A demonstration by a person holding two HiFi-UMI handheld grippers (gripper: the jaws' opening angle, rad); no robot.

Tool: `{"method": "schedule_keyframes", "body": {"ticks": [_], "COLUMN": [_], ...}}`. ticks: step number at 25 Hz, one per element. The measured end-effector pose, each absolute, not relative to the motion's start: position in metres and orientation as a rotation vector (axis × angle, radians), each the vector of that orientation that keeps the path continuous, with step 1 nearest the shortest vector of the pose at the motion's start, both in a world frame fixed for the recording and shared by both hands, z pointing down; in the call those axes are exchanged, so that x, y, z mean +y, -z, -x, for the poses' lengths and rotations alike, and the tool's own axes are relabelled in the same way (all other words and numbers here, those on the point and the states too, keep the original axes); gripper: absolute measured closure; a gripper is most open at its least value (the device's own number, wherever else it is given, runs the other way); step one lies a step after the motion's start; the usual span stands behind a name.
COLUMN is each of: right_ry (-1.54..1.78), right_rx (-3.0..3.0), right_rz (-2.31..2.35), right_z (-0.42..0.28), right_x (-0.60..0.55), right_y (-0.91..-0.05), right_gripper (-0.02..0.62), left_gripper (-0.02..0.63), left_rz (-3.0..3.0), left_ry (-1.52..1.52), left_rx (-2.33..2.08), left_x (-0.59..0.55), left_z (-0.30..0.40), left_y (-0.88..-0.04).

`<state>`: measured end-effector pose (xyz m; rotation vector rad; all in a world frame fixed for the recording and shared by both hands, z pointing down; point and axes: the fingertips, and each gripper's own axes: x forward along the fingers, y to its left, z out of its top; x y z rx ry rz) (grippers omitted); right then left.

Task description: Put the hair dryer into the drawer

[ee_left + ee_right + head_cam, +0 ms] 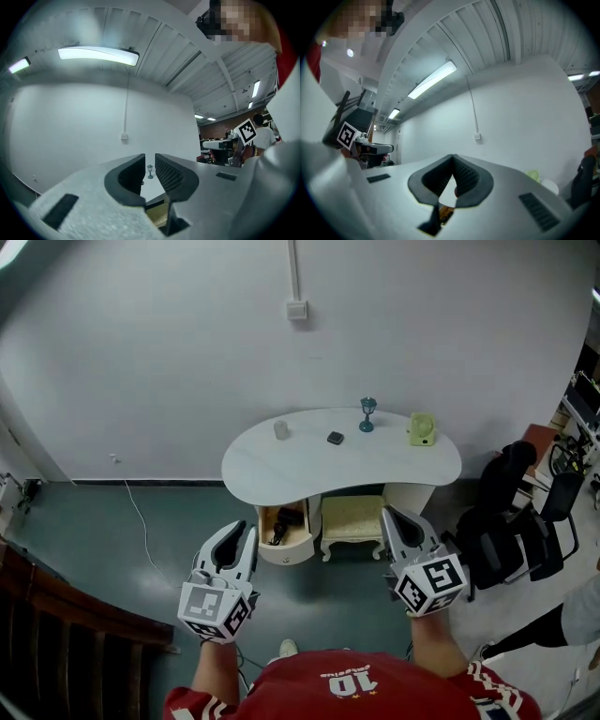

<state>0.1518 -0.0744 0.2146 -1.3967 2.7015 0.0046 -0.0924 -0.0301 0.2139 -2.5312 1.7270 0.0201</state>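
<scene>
Hair dryer [281, 523] seems to be the dark shape lying inside the open drawer [286, 554], under the left end of the white counter [309, 470]. It is far off and small, so I cannot be fully sure. If it is the dryer, the main job looks done. All that may be left is to push the drawer shut, since it stands pulled out.

The left gripper [150, 159] is up in the air, well apart from the drawer. Its fingers [129, 176] are a little apart, with nothing between them.

On the counter stand a small cup [281, 429], a black bit [336, 438], a blue-green thing [367, 414] on a stem and a yellow-green thing [422, 429]. A pale stool [352, 518] sits just right of the drawer.

The right gripper [453, 159] is up in the air too. Its fingers [468, 176] are pressed together at the tips and hold nothing.

The only writing I can read is the number 10 on the red shirt [347, 690]. The cubes [217, 607] show black and white squares, no words. I can read no brand name.
</scene>
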Motion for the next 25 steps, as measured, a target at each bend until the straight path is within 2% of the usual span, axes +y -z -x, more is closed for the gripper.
{"method": "schedule_keyframes", "body": {"ticks": [10,25], "right_ry": [-0.013,-0.037], "right_rx": [2.691,2.715], "right_rz": [1.445,1.469], "right_z": [-0.125,-0.091], "right_x": [-0.070,-0.066], "right_y": [-0.214,-0.213], "right_gripper": [0.589,0.591], "left_gripper": [0.615,0.614], "left_rz": [2.555,2.530], "left_ry": [-0.018,-0.079], "left_rx": [1.674,1.679], "left_x": [-0.031,-0.024], "left_z": [0.107,0.143], "left_y": [-0.211,-0.209]}}
